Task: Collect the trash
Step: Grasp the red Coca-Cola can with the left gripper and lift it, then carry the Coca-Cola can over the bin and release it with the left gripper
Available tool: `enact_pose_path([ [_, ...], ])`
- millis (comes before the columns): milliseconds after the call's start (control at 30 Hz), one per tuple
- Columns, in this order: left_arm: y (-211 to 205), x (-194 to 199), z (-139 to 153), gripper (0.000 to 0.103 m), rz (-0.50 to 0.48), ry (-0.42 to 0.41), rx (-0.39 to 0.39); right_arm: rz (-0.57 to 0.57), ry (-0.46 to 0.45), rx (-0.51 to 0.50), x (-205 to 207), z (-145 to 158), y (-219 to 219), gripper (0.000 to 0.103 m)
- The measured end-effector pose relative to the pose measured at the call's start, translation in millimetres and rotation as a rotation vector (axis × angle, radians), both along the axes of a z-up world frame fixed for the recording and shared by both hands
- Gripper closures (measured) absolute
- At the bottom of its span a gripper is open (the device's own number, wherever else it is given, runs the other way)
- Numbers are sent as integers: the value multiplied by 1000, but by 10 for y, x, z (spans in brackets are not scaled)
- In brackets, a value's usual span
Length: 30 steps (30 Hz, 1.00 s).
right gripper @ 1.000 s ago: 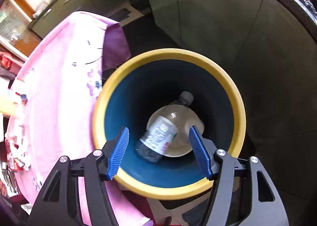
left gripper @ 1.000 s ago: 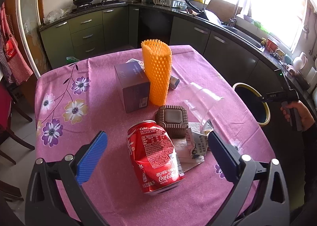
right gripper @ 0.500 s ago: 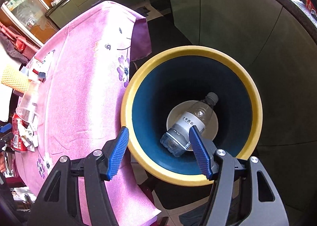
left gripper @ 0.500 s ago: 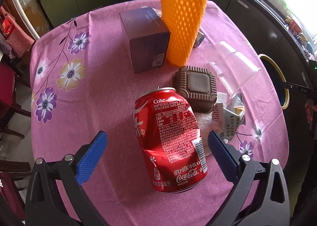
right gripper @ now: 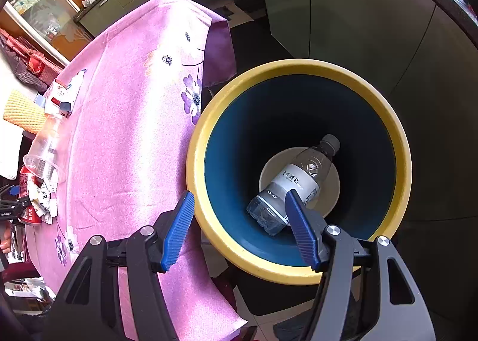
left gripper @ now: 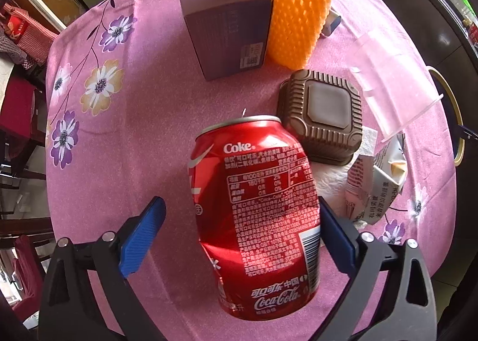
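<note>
A dented red Coke can (left gripper: 257, 215) stands on the pink flowered tablecloth (left gripper: 143, 138). My left gripper (left gripper: 239, 233) is open, its blue pads on either side of the can, the right pad touching or nearly touching it. My right gripper (right gripper: 239, 227) is open and empty above the edge of a yellow-rimmed blue trash bin (right gripper: 298, 72) beside the table. A clear plastic water bottle (right gripper: 292, 185) lies at the bin's bottom. The can also shows far left in the right wrist view (right gripper: 25, 188).
Behind the can are a brown ribbed plastic container (left gripper: 322, 114), a purple box (left gripper: 227, 30), an orange foam net sleeve (left gripper: 298, 3), a clear plastic cup (left gripper: 394, 78) and crumpled paper wrappers (left gripper: 376, 185). Dark kitchen cabinets (right gripper: 358, 12) stand behind the bin.
My left gripper has moved forward and down so that the can now stands between its pads. My right gripper has drawn back from the bin toward the table, still open.
</note>
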<state>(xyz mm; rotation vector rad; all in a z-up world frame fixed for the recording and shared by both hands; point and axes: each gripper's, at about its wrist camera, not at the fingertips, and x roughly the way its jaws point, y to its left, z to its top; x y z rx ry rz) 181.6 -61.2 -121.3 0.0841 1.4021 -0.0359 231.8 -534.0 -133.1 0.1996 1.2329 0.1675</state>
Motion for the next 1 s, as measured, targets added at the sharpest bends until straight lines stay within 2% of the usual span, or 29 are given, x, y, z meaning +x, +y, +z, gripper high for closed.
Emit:
enact_pose_path([
  [67,18,6,-30,21,0,11,-5,-1,2,0,-1,-10,-14,40],
  [300,66,-9,-87,33,-13,21,-20,-2,4,0,5,-28,-26,40],
  [600,139,-227,-59,34,-42,2,-20,8,-2,-9,13,35,30,40],
  [1000,101,-576,526,34,-113,-98,-5,9,-5,-10,9,90,18,40],
])
